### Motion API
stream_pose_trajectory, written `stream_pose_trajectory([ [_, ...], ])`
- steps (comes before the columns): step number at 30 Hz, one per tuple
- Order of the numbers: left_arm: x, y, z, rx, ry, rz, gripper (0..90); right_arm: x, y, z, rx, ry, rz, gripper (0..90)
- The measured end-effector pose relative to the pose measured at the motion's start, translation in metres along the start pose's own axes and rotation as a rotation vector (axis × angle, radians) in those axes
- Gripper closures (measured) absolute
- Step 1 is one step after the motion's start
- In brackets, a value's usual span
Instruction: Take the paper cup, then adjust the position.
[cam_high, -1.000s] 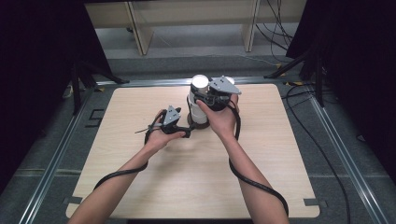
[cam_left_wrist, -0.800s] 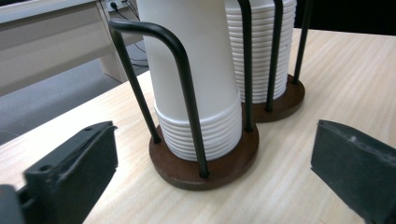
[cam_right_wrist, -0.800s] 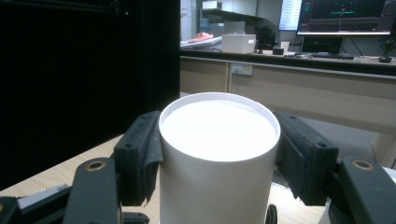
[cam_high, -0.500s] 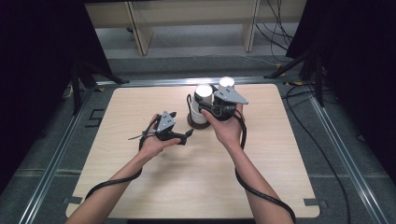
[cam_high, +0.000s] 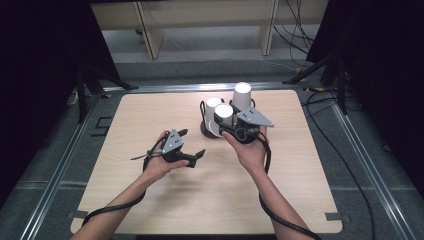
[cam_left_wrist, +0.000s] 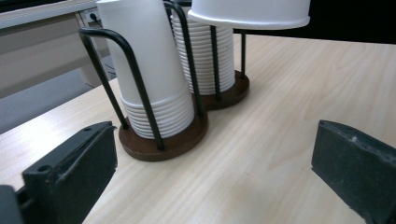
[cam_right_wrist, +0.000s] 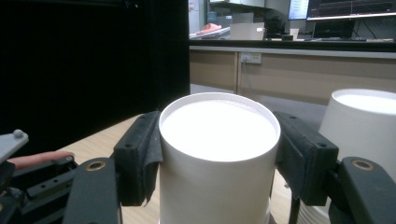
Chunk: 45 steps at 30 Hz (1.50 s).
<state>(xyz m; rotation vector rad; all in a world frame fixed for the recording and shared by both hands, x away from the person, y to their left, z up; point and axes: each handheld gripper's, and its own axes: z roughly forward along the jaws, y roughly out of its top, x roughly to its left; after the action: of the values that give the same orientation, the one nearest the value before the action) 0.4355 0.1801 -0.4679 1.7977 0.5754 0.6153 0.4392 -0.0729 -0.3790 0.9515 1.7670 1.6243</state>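
Right gripper (cam_right_wrist: 219, 154) closed on a white paper cup (cam_right_wrist: 218, 154), pads pressing both sides of the upturned cup; in the high view, right gripper (cam_high: 231, 116) just above the cup holder (cam_high: 207, 131). Left gripper (cam_high: 192, 145) wide open and empty, low over the wooden table (cam_high: 150, 210), left of the holder. Held cup (cam_high: 223, 114) raised between two inverted cup stacks: left stack (cam_left_wrist: 152, 70) and right stack (cam_left_wrist: 205, 56), each inside black wire loops on round brown bases.
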Motion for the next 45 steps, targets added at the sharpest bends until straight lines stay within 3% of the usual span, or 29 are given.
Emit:
stream_pose_trajectory([
  [3, -0.003, 0.0, -0.005, -0.003, -0.004, -0.002, 0.0, -0.002, -0.002, -0.005, -0.003, -0.007, -0.019, 36.1],
  [5, -0.005, 0.0, -0.009, -0.008, 0.0, 0.001, 0.0, -0.001, -0.008, -0.013, 0.002, -0.009, 0.003, 36.1],
  [14, -0.008, 0.001, -0.026, -0.024, 0.004, 0.002, 0.0, -0.003, -0.014, -0.035, -0.002, -0.028, -0.015, 36.0],
  [16, -0.007, 0.001, -0.026, -0.019, 0.007, 0.003, 0.0, -0.002, -0.015, -0.038, 0.005, -0.031, 0.005, 36.0],
  [18, -0.007, 0.001, -0.026, -0.029, 0.0, -0.039, 0.0, -0.001, -0.017, -0.04, -0.001, -0.028, 0.007, 36.0],
  [20, -0.007, 0.001, -0.027, -0.025, -0.002, -0.039, 0.0, 0.002, -0.019, -0.041, -0.001, -0.012, 0.024, 36.0],
  [23, -0.013, -0.003, -0.03, -0.027, 0.008, -0.025, 0.0, 0.003, -0.021, -0.036, -0.001, 0.004, 0.007, 36.0],
  [26, -0.018, -0.004, -0.03, -0.027, 0.013, 0.0, 0.0, 0.007, -0.021, -0.034, 0.011, 0.026, 0.036, 36.0],
  [27, -0.02, -0.003, -0.03, -0.035, 0.014, 0.001, 0.0, 0.006, -0.021, -0.034, 0.012, 0.023, 0.018, 36.0],
  [29, -0.021, -0.003, -0.03, -0.039, 0.015, 0.006, 0.0, 0.007, -0.022, -0.034, 0.026, 0.027, 0.026, 36.0],
  [30, -0.024, -0.002, -0.029, -0.058, 0.02, 0.029, 0.0, 0.009, -0.024, -0.033, 0.018, 0.041, 0.042, 36.0],
  [39, -0.036, 0.005, -0.018, -0.071, -0.032, 0.045, 0.0, 0.008, -0.034, -0.042, 0.042, 0.04, 0.112, 36.0],
  [44, -0.043, 0.007, -0.011, -0.073, -0.066, 0.052, 0.0, 0.012, -0.037, -0.043, 0.045, 0.028, 0.114, 36.0],
  [45, -0.044, 0.007, -0.01, -0.074, -0.069, 0.051, 0.0, 0.013, -0.038, -0.044, 0.051, 0.035, 0.143, 36.0],
])
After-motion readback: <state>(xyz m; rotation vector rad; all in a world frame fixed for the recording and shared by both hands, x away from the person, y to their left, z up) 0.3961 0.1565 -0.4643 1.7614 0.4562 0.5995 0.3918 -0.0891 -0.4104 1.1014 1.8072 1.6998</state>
